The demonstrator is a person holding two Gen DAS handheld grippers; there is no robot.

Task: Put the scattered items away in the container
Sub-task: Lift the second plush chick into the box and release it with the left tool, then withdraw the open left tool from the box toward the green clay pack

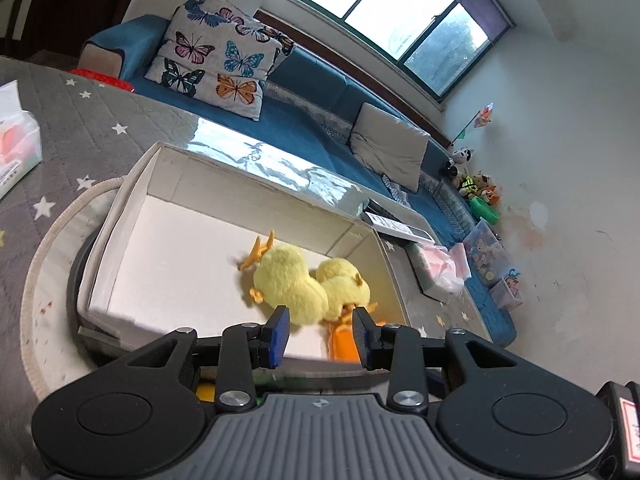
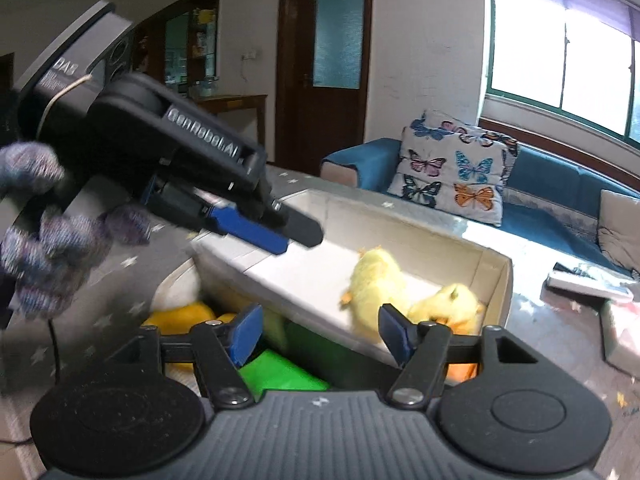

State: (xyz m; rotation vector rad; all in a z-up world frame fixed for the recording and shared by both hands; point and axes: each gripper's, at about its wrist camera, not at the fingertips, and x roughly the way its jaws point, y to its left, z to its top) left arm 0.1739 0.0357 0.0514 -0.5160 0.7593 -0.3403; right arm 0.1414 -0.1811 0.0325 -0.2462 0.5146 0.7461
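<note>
In the left wrist view, the fluffy yellow plush duck [image 1: 298, 280] is seen lying inside the white cardboard box [image 1: 132, 216] at lower centre. The left gripper [image 1: 320, 334] is parted and empty; a snag on the near rim is judged possible.

In the right wrist view, the right gripper [image 2: 320, 332] is spread, nothing grasped, above the duck.

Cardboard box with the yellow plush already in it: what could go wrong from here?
1. The cardboard box sits on a round base, overhanging it; a knock could tip or shift it.
2. The left gripper and right gripper are close together over the box's near side and might collide.
3. The yellow plush lies bunched at one end, with loose toys still outside.
</note>
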